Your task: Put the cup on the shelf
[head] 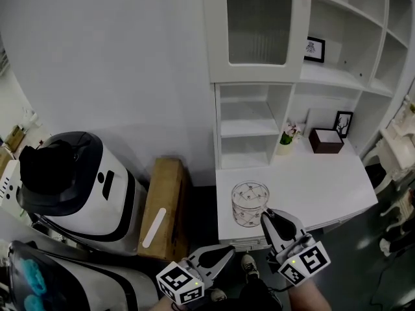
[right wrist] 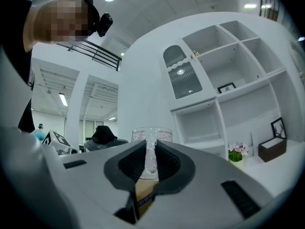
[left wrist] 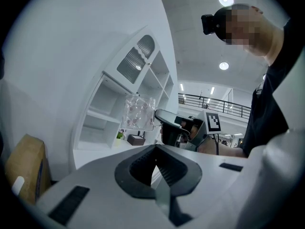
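A clear patterned glass cup [head: 249,204] hangs over the front part of the white desk [head: 324,180]. My right gripper [head: 265,216] is shut on the cup's near wall. In the right gripper view the cup's rim and wall [right wrist: 151,136] stand pinched between the two jaws of that gripper [right wrist: 150,160]. Lower left, off the desk, my left gripper [head: 228,251] is shut and holds nothing. From the left gripper view the cup [left wrist: 139,111] shows ahead with the right gripper [left wrist: 172,128] on it. The white shelf unit [head: 249,118] rises at the desk's back.
On the desk stand a small potted plant [head: 285,140], a brown box [head: 326,140] and a picture frame [head: 343,123]. Another frame [head: 315,48] sits on a higher shelf. A cardboard box [head: 162,206] and a white-and-black machine [head: 78,186] stand to the left.
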Demonstrator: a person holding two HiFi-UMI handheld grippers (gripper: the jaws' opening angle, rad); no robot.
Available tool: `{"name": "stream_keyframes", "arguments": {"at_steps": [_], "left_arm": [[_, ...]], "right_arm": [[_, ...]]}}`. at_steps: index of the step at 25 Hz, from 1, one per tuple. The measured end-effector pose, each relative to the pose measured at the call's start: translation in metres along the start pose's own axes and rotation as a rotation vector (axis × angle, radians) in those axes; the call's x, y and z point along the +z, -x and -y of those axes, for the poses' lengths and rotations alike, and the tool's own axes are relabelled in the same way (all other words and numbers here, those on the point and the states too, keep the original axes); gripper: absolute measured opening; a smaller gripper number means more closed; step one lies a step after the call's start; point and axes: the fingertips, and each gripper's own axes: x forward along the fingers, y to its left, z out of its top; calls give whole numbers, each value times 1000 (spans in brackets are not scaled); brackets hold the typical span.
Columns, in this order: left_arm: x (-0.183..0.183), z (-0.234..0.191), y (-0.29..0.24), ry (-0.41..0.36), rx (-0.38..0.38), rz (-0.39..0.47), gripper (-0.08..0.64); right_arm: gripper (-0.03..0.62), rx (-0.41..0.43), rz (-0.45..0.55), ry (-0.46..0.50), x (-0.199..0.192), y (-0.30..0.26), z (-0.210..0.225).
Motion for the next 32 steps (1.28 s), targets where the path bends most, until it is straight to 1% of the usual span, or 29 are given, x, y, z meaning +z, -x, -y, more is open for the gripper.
{"name": "stream_keyframes", "arguments": {"at_steps": [14, 18, 32], "left_arm": [[19, -35, -49, 2, 67, 14, 5], [24, -45, -61, -2, 77, 11, 5], [39, -80, -103, 9, 116, 38, 5]], "right_arm": [[26, 59, -18, -25, -2, -49, 59], [26, 68, -19, -30, -3, -63, 73], [26, 85, -28, -28, -8, -106, 126]]}}
